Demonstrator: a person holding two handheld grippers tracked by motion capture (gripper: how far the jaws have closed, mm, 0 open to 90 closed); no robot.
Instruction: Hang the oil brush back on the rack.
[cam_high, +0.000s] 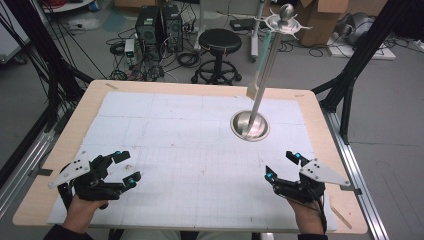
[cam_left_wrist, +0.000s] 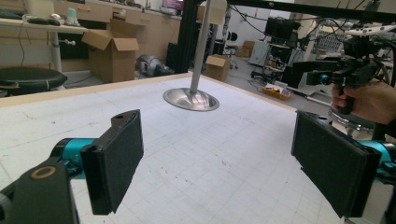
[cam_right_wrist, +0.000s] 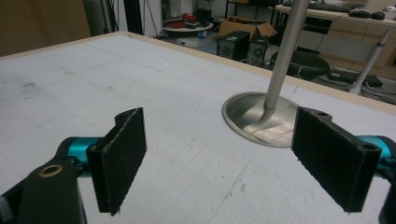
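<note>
- The left hand-held gripper (cam_high: 125, 169) is resting low at the near left of the tabletop (cam_high: 60, 150), its 2 jaws spread wide and holding nothing.
- The right hand-held gripper (cam_high: 283, 166) is sitting at the near right, jaws likewise spread apart and empty.
- A white gridded mat (cam_high: 190, 150) is covering the tabletop between and beyond both hands.
- The metal stand (cam_high: 250, 125) is standing on the mat's far right part, well apart from both grippers; its round base is lying flat and its thin pole (cam_high: 267, 70) is rising upright.
- A black stool (cam_high: 219, 42) is standing on the floor beyond the tabletop.
</note>
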